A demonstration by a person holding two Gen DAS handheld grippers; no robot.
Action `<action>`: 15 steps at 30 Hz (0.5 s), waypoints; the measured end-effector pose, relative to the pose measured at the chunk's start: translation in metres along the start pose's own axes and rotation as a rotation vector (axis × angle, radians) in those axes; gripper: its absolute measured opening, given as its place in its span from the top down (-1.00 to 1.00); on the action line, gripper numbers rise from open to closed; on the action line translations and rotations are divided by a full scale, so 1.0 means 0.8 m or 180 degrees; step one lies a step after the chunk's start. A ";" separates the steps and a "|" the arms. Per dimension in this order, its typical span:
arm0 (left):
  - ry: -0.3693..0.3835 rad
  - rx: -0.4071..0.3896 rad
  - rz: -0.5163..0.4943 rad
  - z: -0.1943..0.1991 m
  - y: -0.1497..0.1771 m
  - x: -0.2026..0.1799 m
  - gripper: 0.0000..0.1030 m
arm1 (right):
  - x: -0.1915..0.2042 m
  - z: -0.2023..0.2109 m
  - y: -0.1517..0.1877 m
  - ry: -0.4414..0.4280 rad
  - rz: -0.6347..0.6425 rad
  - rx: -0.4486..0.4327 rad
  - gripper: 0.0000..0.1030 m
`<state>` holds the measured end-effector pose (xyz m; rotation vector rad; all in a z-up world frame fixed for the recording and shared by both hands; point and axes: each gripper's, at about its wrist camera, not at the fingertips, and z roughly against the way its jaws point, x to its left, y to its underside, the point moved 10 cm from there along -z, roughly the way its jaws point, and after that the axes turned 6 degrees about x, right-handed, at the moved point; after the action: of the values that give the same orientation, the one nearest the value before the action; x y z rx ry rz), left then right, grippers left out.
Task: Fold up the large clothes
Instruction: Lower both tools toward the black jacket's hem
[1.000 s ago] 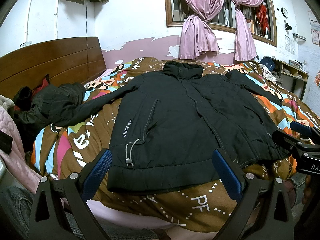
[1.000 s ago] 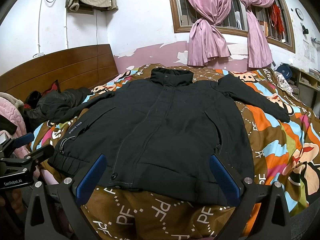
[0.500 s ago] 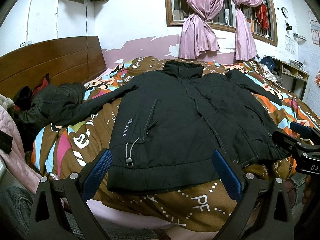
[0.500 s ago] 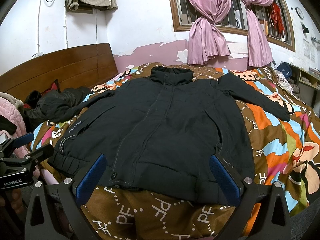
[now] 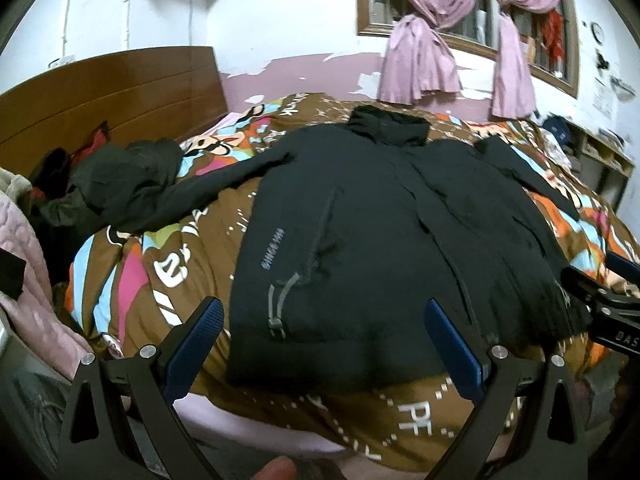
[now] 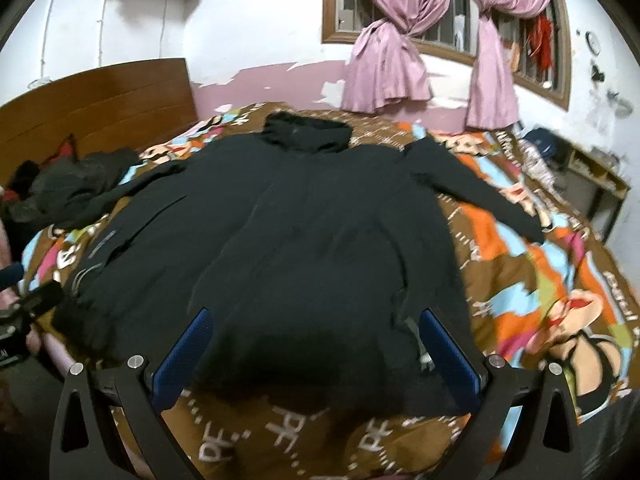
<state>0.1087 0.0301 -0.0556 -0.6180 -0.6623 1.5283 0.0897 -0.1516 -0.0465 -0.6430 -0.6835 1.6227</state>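
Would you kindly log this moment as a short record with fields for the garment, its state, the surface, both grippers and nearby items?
garment: black jacket
state: spread flat, front up, collar toward the window, both sleeves out to the sides, unfolded
surface: patterned bedspread
left gripper: open, at the hem, holding nothing
right gripper: open, at the hem, holding nothing
nearby: dark clothes pile by the wooden headboard; pink curtains
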 end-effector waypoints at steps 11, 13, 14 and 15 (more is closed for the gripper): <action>-0.0218 -0.0159 -0.0022 0.003 -0.070 0.019 -0.91 | -0.021 0.000 -0.055 0.0180 0.0014 -0.0084 -1.00; -0.0196 -0.0174 -0.0009 0.004 -0.082 0.019 -0.91 | -0.026 -0.001 -0.066 0.0176 0.0012 -0.0115 -1.00; -0.0185 -0.0176 -0.0007 0.003 -0.086 0.017 -0.91 | -0.027 0.000 -0.071 0.0179 0.0018 -0.0132 -1.00; -0.0173 -0.0179 -0.0005 0.003 -0.092 0.016 -0.91 | -0.030 0.000 -0.076 0.0185 0.0022 -0.0148 -1.00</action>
<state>0.1564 0.0455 -0.0006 -0.6199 -0.7491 1.5338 0.1338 -0.1673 -0.0011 -0.7242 -0.6786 1.5922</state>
